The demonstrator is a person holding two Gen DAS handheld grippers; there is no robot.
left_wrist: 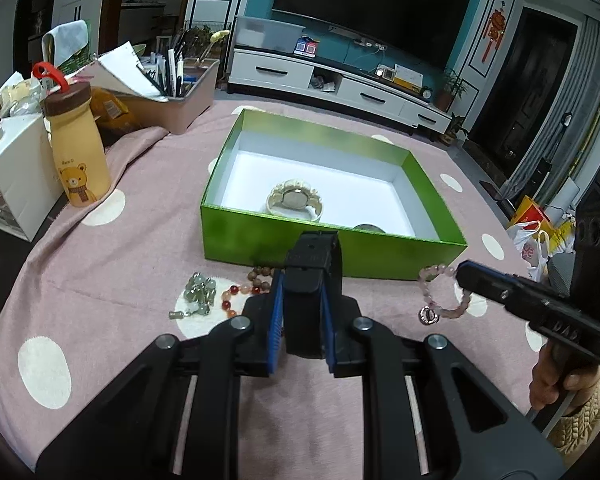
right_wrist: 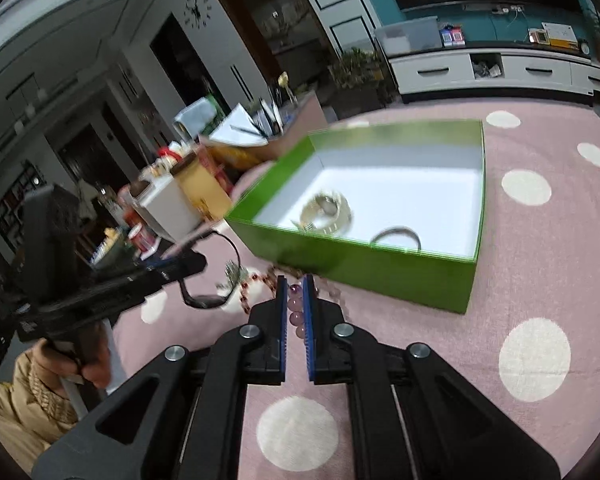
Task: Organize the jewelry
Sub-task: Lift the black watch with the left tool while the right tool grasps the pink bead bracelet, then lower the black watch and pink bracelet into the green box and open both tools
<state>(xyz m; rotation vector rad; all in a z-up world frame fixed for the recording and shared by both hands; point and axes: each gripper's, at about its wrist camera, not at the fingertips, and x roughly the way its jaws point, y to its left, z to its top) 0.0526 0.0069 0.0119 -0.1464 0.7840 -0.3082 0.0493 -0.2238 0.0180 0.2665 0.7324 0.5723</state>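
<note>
Right hand-held gripper is pinching the pink bracelet at lower centre; left hand-held gripper is clamping a black watch. Next move, likely: carrying both over the green box rim.

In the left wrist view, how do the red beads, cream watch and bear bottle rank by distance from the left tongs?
From the left tongs:
1. Red beads, just left on the cloth.
2. Cream watch, ahead inside the green box.
3. Bear bottle, far left.
</note>
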